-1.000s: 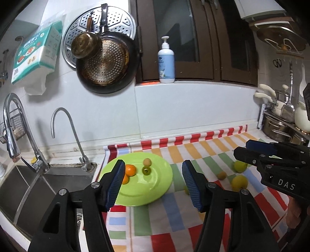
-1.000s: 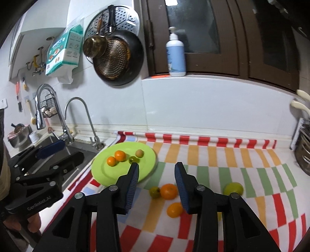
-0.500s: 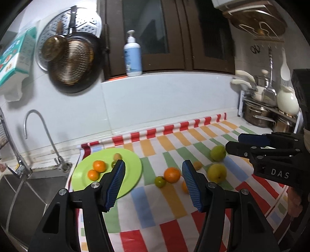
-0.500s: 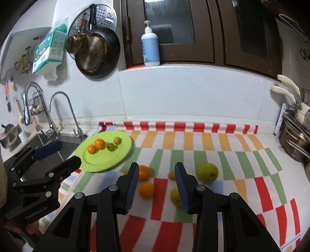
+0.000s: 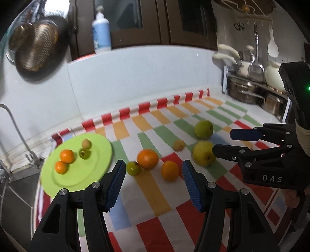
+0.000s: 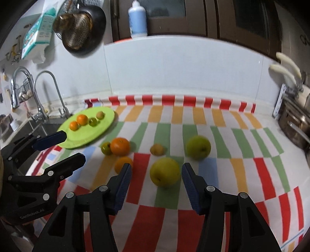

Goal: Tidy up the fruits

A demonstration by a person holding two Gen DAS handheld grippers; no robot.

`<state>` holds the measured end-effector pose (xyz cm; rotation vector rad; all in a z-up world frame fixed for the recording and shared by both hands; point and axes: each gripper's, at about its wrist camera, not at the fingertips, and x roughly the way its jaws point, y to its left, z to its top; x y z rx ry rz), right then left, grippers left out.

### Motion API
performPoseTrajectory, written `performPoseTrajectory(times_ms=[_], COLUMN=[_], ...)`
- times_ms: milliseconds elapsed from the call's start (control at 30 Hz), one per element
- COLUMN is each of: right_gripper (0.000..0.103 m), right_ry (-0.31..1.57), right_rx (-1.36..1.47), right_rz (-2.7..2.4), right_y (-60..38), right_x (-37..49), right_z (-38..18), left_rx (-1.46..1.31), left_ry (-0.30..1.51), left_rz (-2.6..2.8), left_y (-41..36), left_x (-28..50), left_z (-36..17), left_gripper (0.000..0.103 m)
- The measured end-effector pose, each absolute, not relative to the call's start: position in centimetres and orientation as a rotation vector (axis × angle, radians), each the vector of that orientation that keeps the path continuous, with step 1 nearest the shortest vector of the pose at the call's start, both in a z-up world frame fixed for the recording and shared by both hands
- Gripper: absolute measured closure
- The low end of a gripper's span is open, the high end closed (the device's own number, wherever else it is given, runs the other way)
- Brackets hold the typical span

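A lime-green plate at the left of the striped cloth holds two small oranges, a small green fruit and a tan one. Loose on the cloth lie a big orange, a smaller orange, a small green fruit, a tan fruit, a yellow apple and a green apple. My left gripper is open and empty, just short of the oranges. My right gripper has its jaws opening; the yellow apple lies just ahead between the fingertips, untouched.
A sink with two faucets lies left of the plate. Steel pots stand on a rack at the right end of the counter. A dark pan hangs on the wall, and a soap bottle stands on the ledge.
Both grippers have dropped closer to the loose fruit. The left view swung from the plate to the oranges. The right jaws, narrow before, have spread around the yellow apple's line.
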<state>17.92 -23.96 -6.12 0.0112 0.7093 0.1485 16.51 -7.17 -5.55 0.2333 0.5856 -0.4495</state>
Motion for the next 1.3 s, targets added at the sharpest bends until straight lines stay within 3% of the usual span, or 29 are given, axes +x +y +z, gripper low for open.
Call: performPoseTrajectory(times_ms=[600, 1033, 1300], right_gripper=[0.049, 0.053, 0.053], right_ry=[0.843, 0.862, 0.859], right_rx=[0.028, 0.077, 0.085], right_rz=[0.162, 0.18, 0.178], right_y=[-24.4, -25.0, -24.9], right_x=[22.0, 23.5, 23.0], right_z=[-10.9, -12.0, -11.9], left_rx=[0.285, 0.231, 0.2], left_ry=[0.759, 0.848, 0.83], left_rz=[-0.564, -0.604, -0.568], left_y=[-10.3, -10.6, -9.6], left_x=[21.2, 22.9, 22.2], left_z=[-10.5, -11.7, -10.8], left_gripper=[0.044, 0.07, 0.07])
